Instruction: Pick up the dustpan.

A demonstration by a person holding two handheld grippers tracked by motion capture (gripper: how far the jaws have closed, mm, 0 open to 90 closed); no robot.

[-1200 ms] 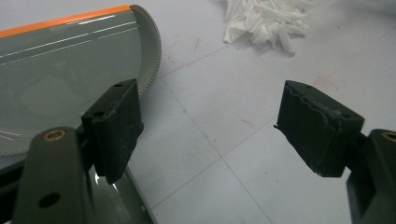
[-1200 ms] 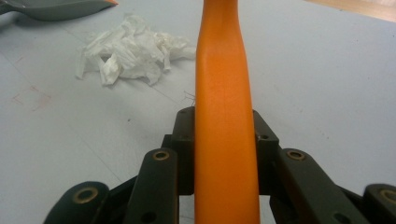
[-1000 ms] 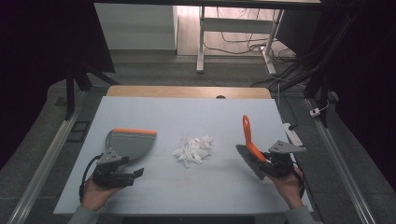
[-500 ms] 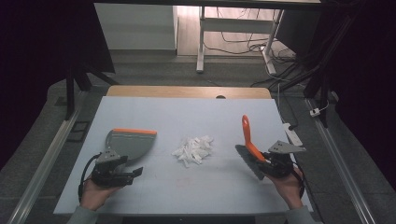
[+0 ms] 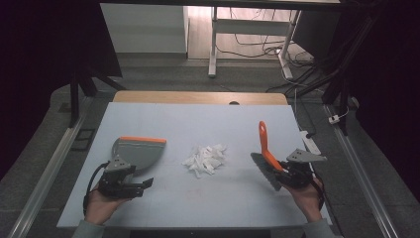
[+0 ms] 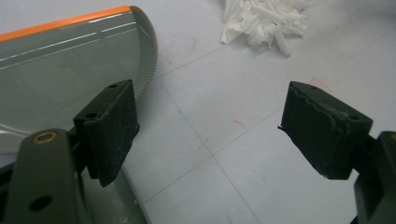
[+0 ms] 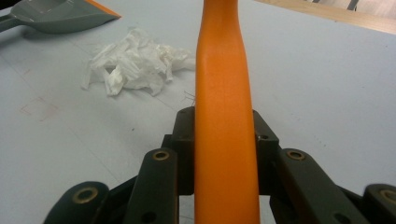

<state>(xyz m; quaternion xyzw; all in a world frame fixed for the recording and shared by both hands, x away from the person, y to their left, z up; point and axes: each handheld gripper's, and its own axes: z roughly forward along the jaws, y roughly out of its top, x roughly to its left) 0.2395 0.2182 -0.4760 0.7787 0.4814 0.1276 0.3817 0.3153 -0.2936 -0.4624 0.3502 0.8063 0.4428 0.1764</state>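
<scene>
A grey dustpan (image 5: 138,151) with an orange lip lies flat on the pale table, left of a pile of white paper scraps (image 5: 205,158). Just in front of the pan, my left gripper (image 5: 143,183) lies low with its jaws wide apart. They have just been opening, and only bare table shows between them (image 6: 219,130). The dustpan (image 6: 70,70) sits beside the left pad (image 6: 112,130), and its stem runs under that jaw. My right gripper (image 5: 285,171) is shut on a brush's orange handle (image 7: 226,116), which rises steeply, its grey bristles (image 5: 265,171) down on the table.
The scrap pile (image 7: 135,63) lies between the two hands. The table (image 5: 198,124) ends in a wooden strip (image 5: 198,97) at the far edge. Metal rails (image 5: 49,168) run along both sides. Beyond are a dark floor, desk legs and cables.
The left gripper's jaws stand slightly wider than before. The dustpan, the brush and the right hand have stayed where they were.
</scene>
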